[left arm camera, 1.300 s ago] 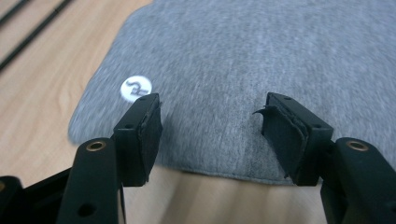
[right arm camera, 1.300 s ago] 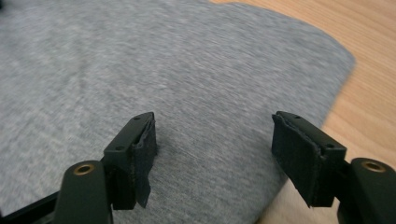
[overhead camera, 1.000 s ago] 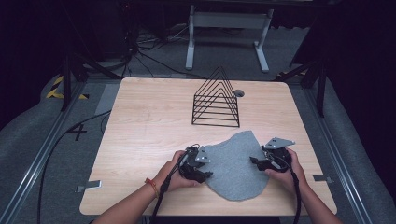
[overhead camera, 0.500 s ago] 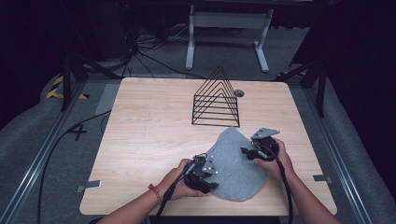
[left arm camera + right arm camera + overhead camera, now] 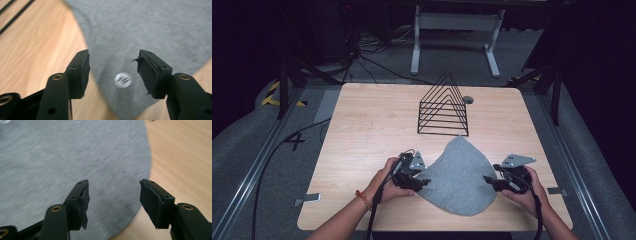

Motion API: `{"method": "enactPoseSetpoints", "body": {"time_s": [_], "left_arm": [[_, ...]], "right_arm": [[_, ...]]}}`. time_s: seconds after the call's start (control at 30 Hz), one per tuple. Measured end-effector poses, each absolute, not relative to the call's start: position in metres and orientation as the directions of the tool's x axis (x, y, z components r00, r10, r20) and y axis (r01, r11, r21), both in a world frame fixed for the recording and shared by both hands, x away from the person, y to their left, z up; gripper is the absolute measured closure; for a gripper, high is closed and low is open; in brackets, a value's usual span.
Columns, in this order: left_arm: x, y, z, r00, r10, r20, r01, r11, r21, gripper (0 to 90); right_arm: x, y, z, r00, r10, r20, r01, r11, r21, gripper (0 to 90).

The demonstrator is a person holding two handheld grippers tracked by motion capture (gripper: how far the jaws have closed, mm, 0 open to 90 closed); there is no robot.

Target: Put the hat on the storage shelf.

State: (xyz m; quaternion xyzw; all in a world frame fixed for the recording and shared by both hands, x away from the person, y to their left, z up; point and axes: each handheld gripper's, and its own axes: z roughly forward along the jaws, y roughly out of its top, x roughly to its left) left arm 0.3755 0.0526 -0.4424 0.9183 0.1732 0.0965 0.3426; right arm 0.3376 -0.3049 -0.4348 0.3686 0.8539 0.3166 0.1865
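**Both Grippers Standing Over the Edges of the Grey Cloth**

I am holding one gripper in each hand, with both forearms coming in from the near edge of the light wooden table [image 5: 362, 130]. My left gripper [image 5: 421, 181] is pointing toward the left edge of the flat grey fabric piece [image 5: 460, 175], and my right gripper [image 5: 488, 180] is pointing inward at its right edge. In the high view each gripper is sitting low, close to the table surface, with the hand wrapped around its body from behind.

In the left gripper view, my jaws are standing apart above the cloth edge, with nothing pressed between the pads; the left pad is hanging over bare wood and the right pad over fabric. In the right gripper view, my jaws are also standing apart with nothing clamped, and they have just been closing somewhat. The cloth's curved edge is running beneath the gap there.

Count: two grippers, one cloth, one black wire rack with triangular frames [image 5: 443, 107], one table.

The cloth is lying flat on the near half of the table, between my two grippers and just in front of the rack. It is plain heather grey, rounded along its near side and narrowing to a point toward the rack. A small pale round mark [image 5: 123, 80] is showing on the fabric near its left edge, too blurred to read.
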Motion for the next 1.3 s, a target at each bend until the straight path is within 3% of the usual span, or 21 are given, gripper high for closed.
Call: {"method": "enactPoseSetpoints", "body": {"time_s": [0.13, 0.33, 0.67, 0.93, 1.17, 1.3], "left_arm": [[0.382, 0.061, -0.450, 0.913, 0.403, 0.061, 0.272, -0.714, 0.645, 46.6], [0.375, 0.058, -0.458, 0.926, 0.373, 0.053, 0.262, -0.739, 0.621, 50.5], [0.347, 0.045, -0.458, 0.957, 0.290, 0.002, 0.230, -0.761, 0.606, 52.3], [0.322, 0.016, -0.459, 0.981, 0.191, -0.018, 0.161, -0.770, 0.617, 51.8], [0.317, -0.008, -0.457, 0.991, 0.133, -0.005, 0.107, -0.775, 0.622, 44.4], [0.335, 0.003, -0.442, 0.982, 0.186, 0.026, 0.122, -0.735, 0.667, 40.0]], "right_arm": [[0.315, -0.303, -0.439, -0.677, 0.735, -0.044, 0.530, 0.528, 0.664, 44.8], [0.314, -0.299, -0.446, -0.668, 0.742, -0.058, 0.557, 0.550, 0.622, 46.8], [0.360, -0.311, -0.448, -0.601, 0.790, -0.118, 0.582, 0.534, 0.613, 41.7], [0.399, -0.295, -0.448, -0.578, 0.794, -0.186, 0.561, 0.553, 0.616, 43.5], [0.399, -0.297, -0.438, -0.556, 0.824, -0.107, 0.553, 0.463, 0.693, 47.8], [0.375, -0.306, -0.427, -0.567, 0.823, -0.050, 0.557, 0.427, 0.712, 47.3]]}}
